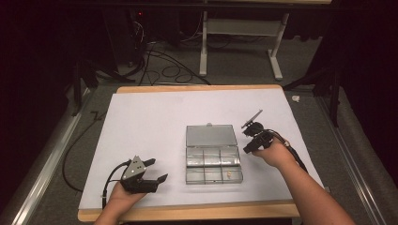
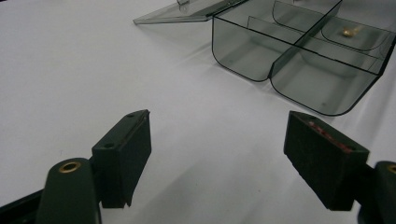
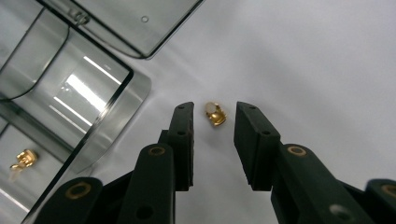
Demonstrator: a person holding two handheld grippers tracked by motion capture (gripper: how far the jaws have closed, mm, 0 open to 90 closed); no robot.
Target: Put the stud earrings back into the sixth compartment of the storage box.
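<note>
From above, I see a clear compartment box [image 1: 214, 164] lying open at the middle of the white table [image 1: 141, 122], its lid [image 1: 210, 135] toward the far edge. My right gripper [image 1: 249, 139] hovers just beside the box; my left gripper [image 1: 156, 171] waits near the near edge, jaws parted.

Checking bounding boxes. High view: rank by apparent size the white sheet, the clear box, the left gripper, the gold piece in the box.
1. White sheet
2. Clear box, lid open
3. Left gripper
4. Gold piece, a mere speck
</note>
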